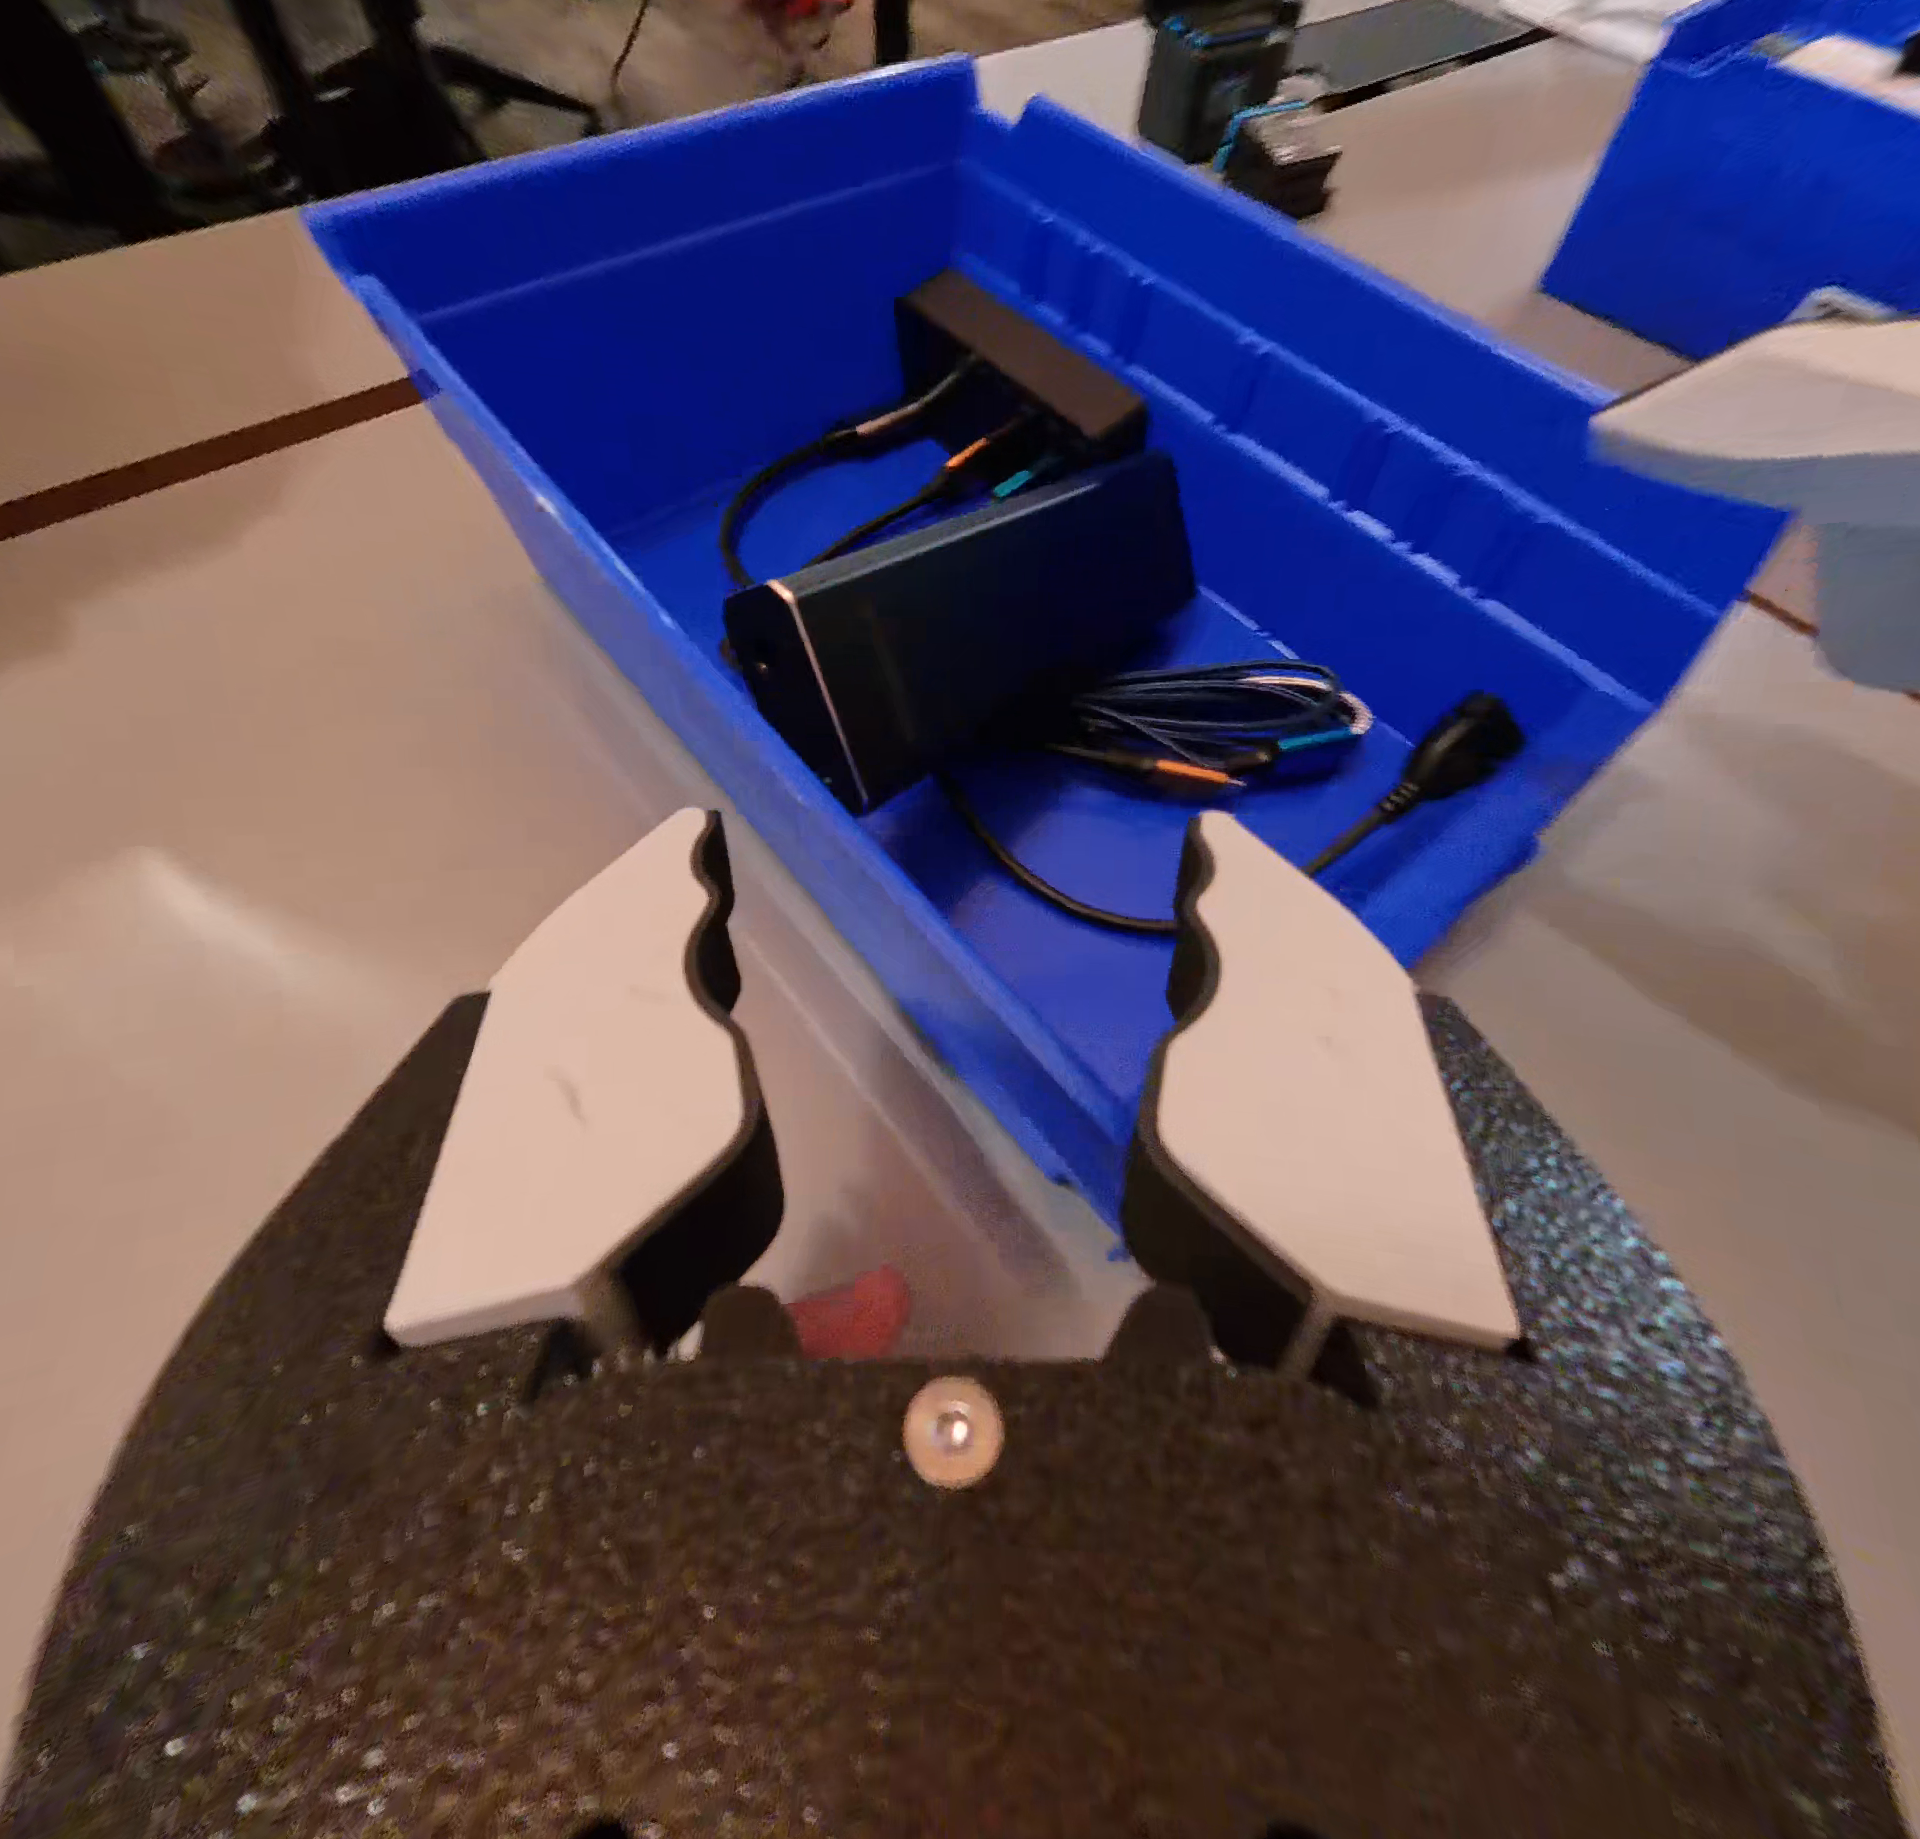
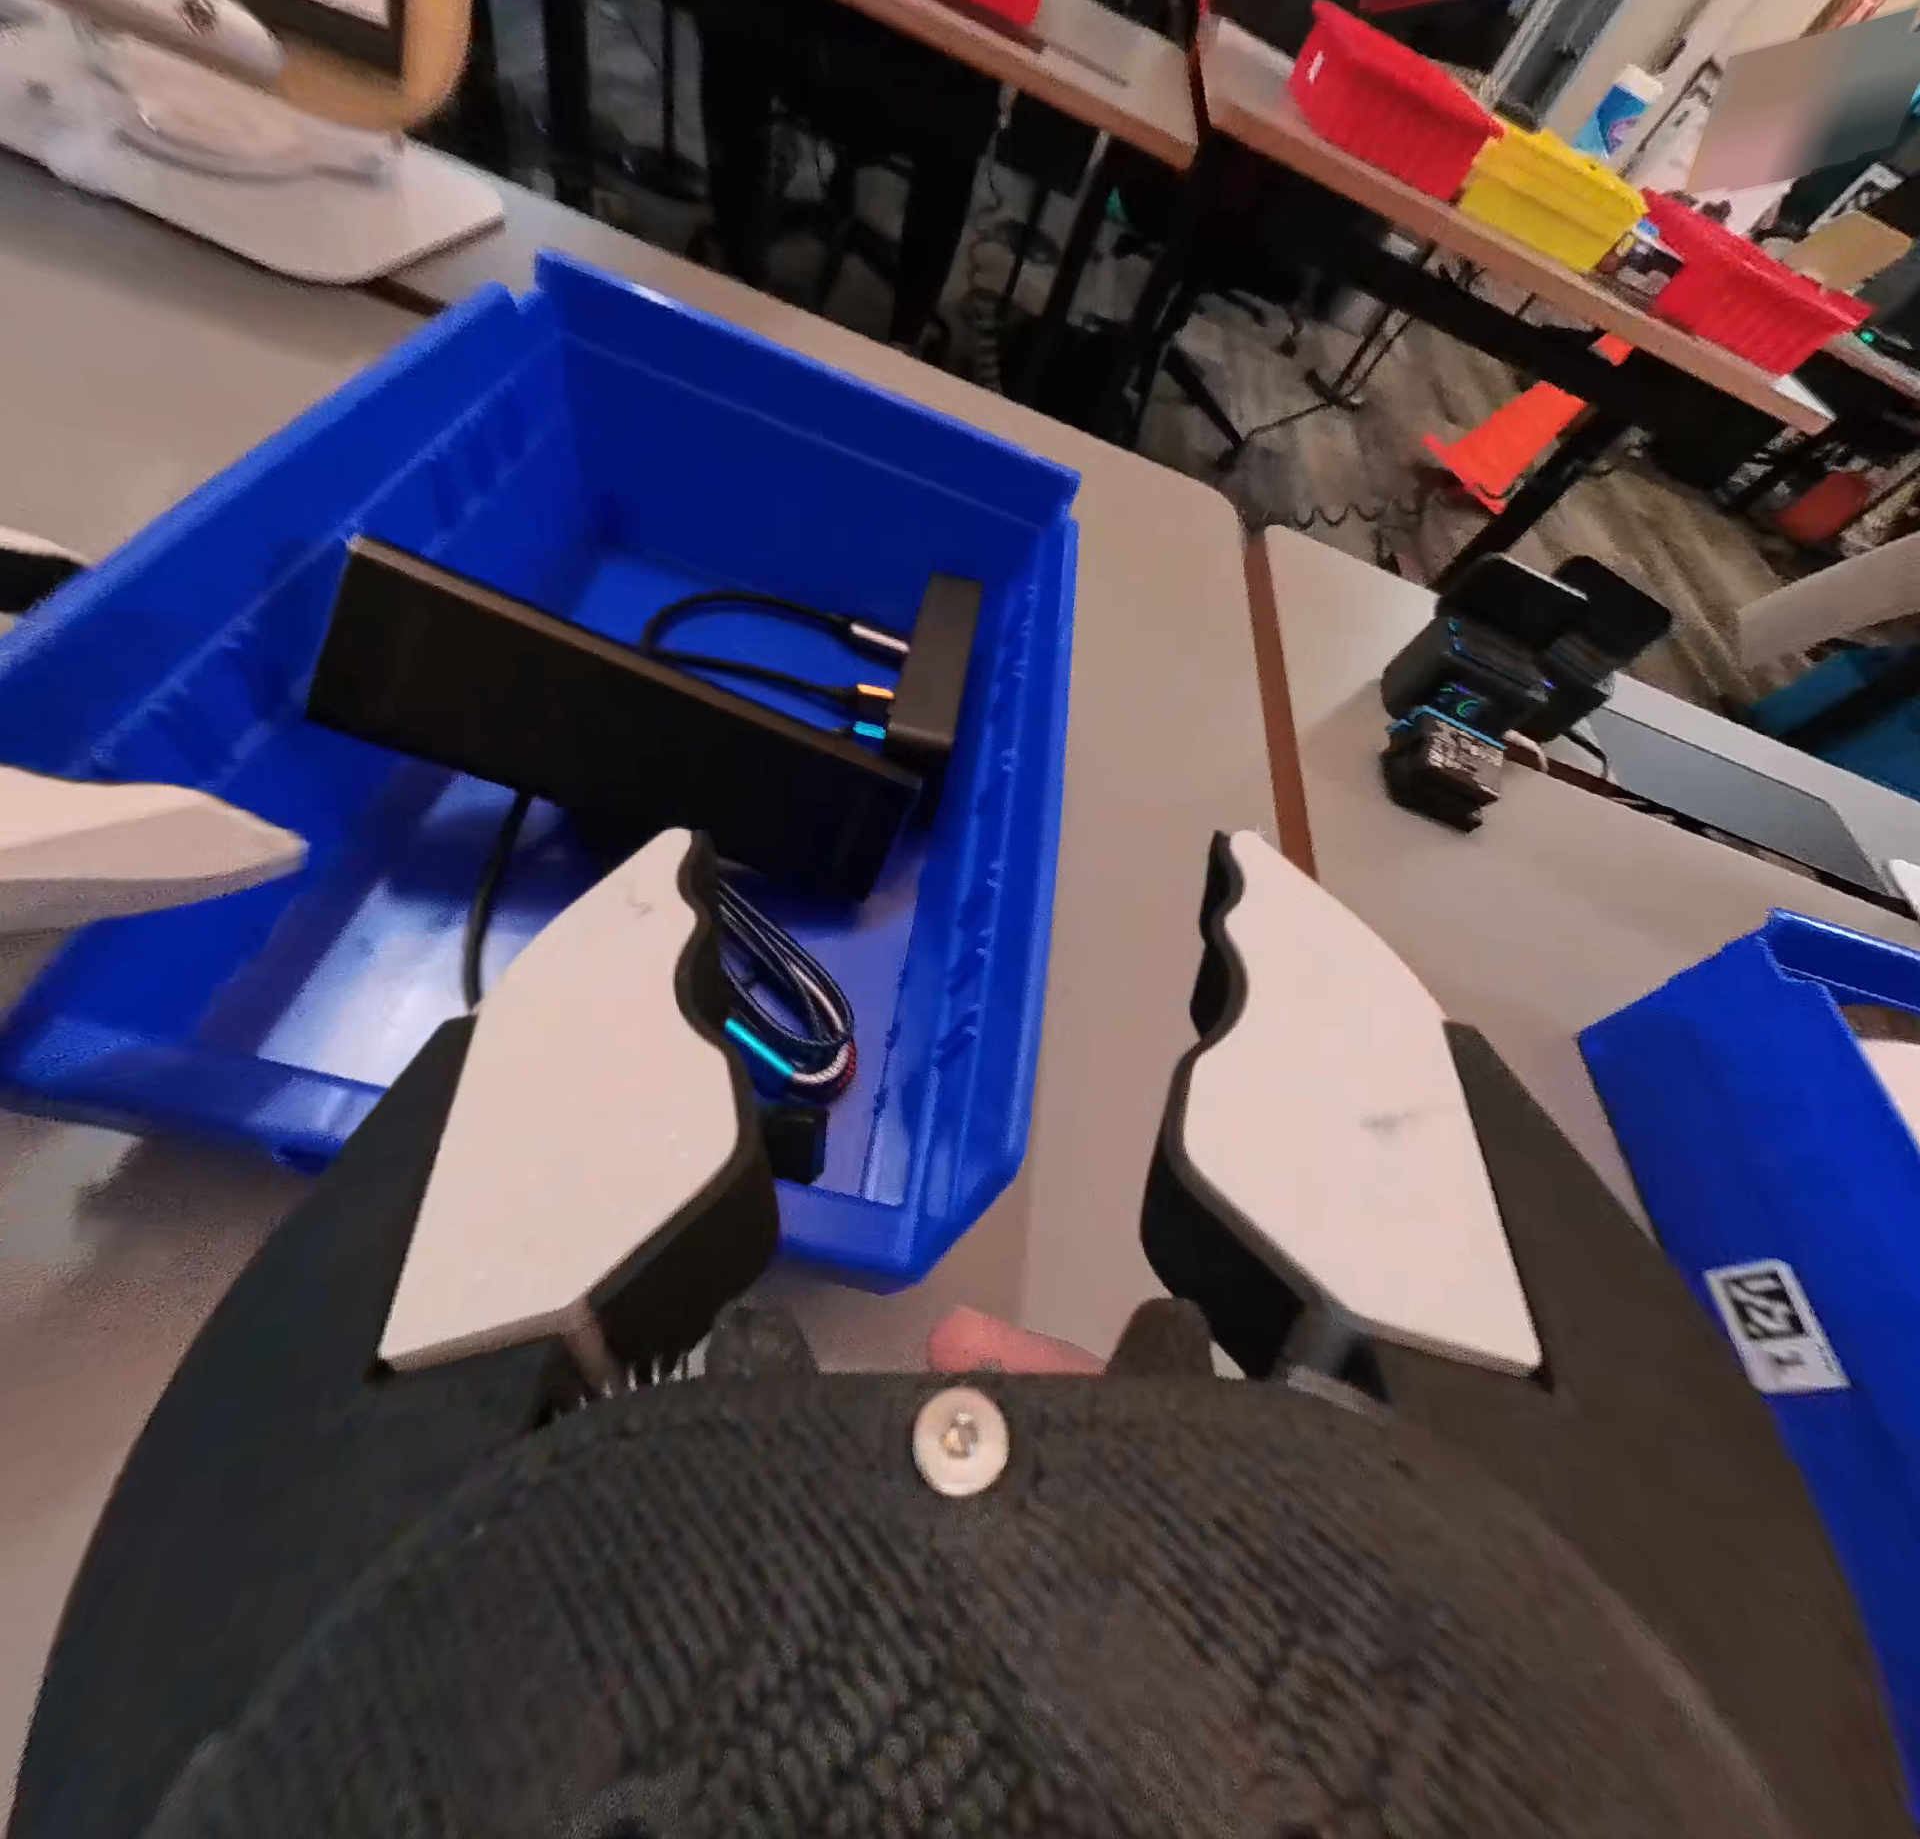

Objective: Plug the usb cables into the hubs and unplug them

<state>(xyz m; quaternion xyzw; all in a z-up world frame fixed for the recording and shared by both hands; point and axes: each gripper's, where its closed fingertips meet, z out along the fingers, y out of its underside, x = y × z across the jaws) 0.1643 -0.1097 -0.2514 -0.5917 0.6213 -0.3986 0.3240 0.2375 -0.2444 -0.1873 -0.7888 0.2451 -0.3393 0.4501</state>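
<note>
A blue bin [image 1: 644, 262] on the table holds a large black box-shaped hub [image 1: 966, 626] and a smaller black hub [image 1: 1023, 366] with cables plugged into it. A coiled bundle of loose usb cables [image 1: 1216, 719] and a black plug [image 1: 1470, 735] lie in the bin's near end. My left gripper [image 1: 951, 854] is open and empty above the bin's near edge. In the right wrist view the bin [image 2: 997, 854], large hub [image 2: 592, 719], small hub [image 2: 940, 667] and cable bundle [image 2: 790, 989] show. My right gripper [image 2: 956, 870] is open and empty over the bin's right wall.
A second blue bin [image 2: 1745, 1145] stands at the right, also in the left wrist view [image 1: 1756, 179]. A black device [image 2: 1496, 677] sits on the adjoining table. Red and yellow bins [image 2: 1538, 189] stand on far tables. The other gripper's finger [image 1: 1787, 418] shows at the right edge.
</note>
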